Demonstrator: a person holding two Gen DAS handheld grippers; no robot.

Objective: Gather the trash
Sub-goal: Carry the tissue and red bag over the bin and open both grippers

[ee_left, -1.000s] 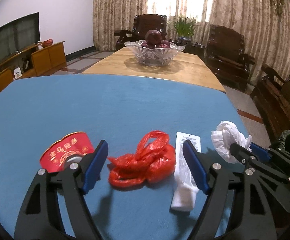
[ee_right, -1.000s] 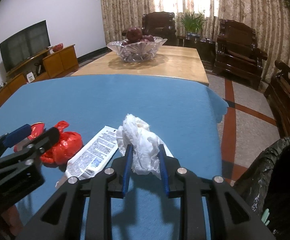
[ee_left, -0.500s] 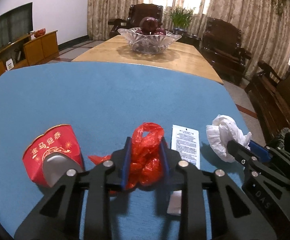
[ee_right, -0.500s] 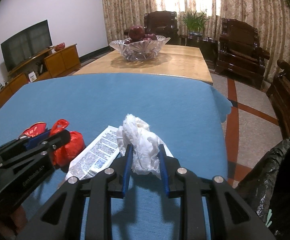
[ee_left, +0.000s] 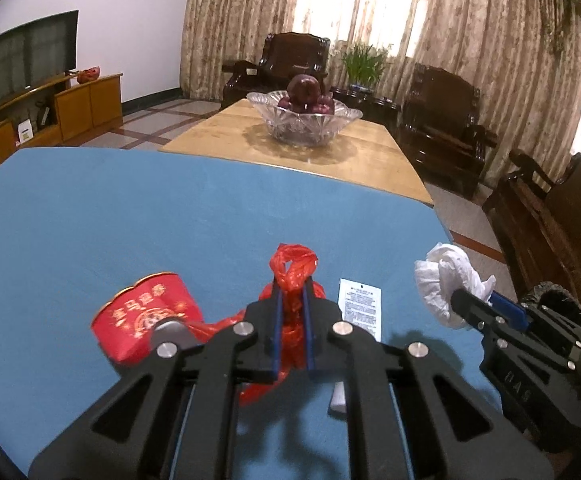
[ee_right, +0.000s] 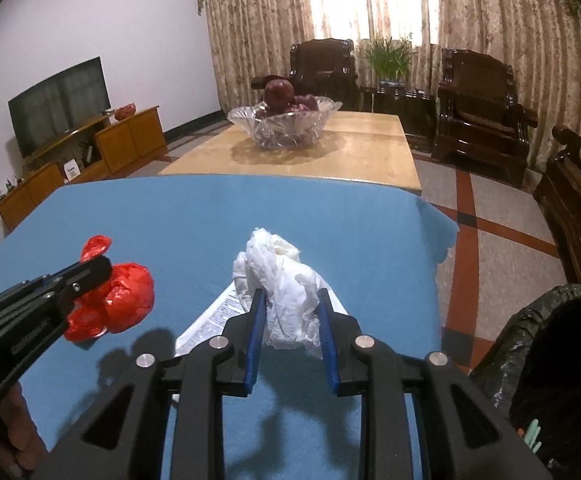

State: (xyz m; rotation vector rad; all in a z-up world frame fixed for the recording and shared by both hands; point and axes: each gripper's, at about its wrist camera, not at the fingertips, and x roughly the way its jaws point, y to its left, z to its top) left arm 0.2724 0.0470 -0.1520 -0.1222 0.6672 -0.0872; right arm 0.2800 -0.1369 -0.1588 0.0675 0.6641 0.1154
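The left gripper [ee_left: 290, 300] is closing on the red plastic bag [ee_left: 292, 270], lifted near the tabletop's [ee_left: 170, 216] front edge; slippery film could slide free. The right gripper [ee_right: 290, 300] pinches the white tissue wad [ee_right: 278, 276], which could tear.

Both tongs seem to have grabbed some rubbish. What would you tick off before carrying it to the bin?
1. Left tongs closing on red plastic bag, bag pinched between them: ok.
2. Right tongs shut on white tissue wad: ok.
3. Bag off the blue cloth: cannot tell, its tail hangs low.
4. Black-lined bin open, at right: ok.
5. Red paper cup and white leaflet collected: not ok.
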